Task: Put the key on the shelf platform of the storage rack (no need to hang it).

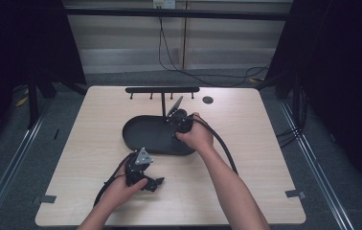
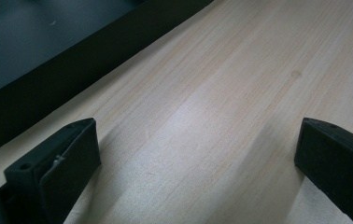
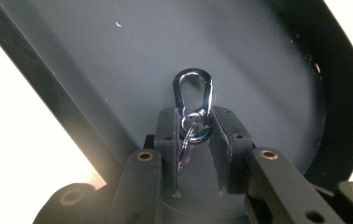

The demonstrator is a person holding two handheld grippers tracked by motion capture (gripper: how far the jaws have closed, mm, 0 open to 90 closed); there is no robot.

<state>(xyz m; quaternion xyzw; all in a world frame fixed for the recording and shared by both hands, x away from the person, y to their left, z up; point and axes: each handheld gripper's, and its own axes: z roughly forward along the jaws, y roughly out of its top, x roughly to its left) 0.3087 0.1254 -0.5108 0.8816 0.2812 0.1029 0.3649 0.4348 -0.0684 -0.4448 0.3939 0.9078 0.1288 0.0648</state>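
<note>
A silver carabiner with a key ring on its lower end hangs between the jaws of my right gripper, which is shut on it just above the floor of a black oval tray. In the high view the right gripper is over the tray's right end. My left gripper rests low over the table in front of the tray. Its jaws stand wide open with only bare wood between them, and the tray's dark edge lies beyond.
A black T-shaped rack with several small hooks stands behind the tray. A small black disc lies to its right. The light wooden table has bare room on both sides. Cables trail from both grippers.
</note>
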